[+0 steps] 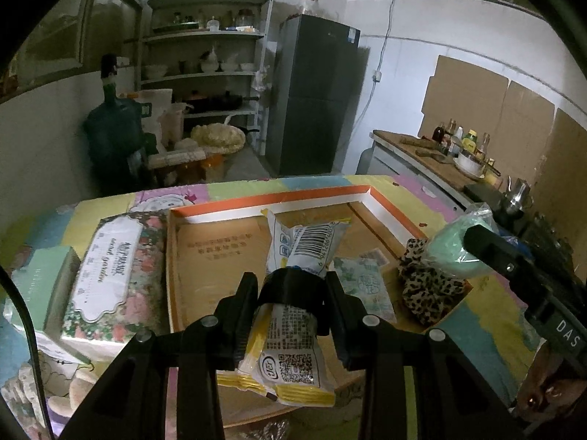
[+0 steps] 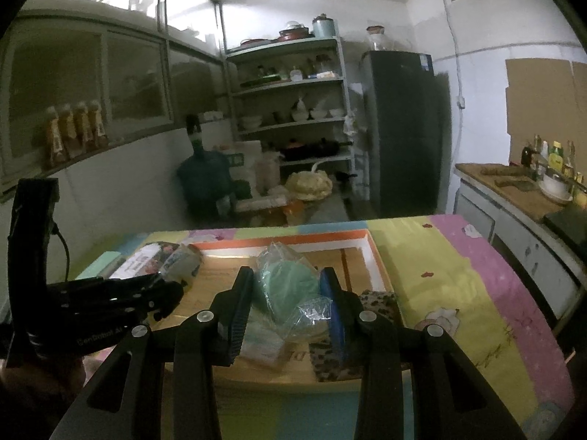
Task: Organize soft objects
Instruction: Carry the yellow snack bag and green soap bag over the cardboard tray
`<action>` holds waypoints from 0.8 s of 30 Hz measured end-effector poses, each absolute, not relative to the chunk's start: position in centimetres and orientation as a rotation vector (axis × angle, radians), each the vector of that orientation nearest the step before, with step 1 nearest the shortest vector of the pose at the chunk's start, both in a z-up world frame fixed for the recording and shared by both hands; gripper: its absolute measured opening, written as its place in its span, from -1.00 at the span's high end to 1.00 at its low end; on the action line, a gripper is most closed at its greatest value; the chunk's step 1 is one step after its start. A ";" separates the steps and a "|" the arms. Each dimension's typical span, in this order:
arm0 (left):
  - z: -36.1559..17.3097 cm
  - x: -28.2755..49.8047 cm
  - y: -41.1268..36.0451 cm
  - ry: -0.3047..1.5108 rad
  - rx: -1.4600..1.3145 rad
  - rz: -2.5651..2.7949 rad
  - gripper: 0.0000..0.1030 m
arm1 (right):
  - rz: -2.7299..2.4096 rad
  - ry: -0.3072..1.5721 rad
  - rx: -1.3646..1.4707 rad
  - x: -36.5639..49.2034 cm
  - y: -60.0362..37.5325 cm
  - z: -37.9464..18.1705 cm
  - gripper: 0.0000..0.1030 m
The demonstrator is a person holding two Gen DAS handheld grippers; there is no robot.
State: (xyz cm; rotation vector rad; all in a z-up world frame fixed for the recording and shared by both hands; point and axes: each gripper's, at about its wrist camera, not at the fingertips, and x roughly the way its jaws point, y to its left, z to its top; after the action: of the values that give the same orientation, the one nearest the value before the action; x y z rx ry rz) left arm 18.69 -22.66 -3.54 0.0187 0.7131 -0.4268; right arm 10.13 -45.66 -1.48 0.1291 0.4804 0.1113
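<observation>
My left gripper is shut on a yellow and white soft packet and holds it over the shallow cardboard box with an orange and white rim. My right gripper is shut on a green soft item in a clear plastic bag, also above the box; that item shows at the right of the left wrist view. A leopard-print cloth and a small green tissue pack lie in the box.
A floral tissue pack and a pale green box lie left of the cardboard box on the patterned tablecloth. Behind stand a shelf rack, a fridge, a water jug and a counter with bottles.
</observation>
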 end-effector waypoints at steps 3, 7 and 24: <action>-3.9 19.1 -23.0 0.721 0.024 -0.427 0.28 | 0.111 0.492 0.134 10.7 -46.0 -2.0 0.25; -4.5 19.7 -23.6 0.736 0.029 -0.427 0.28 | 0.108 0.511 0.141 11.6 -46.4 -2.7 0.25; -6.8 21.7 -25.6 0.795 0.051 -0.424 0.28 | 0.101 0.590 0.152 14.3 -47.6 -5.6 0.25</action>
State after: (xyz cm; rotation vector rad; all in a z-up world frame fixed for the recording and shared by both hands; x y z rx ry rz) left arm 21.67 -25.58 -6.80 0.0508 0.7946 -0.4240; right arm 14.33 -47.56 -5.64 0.1517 0.5904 0.1012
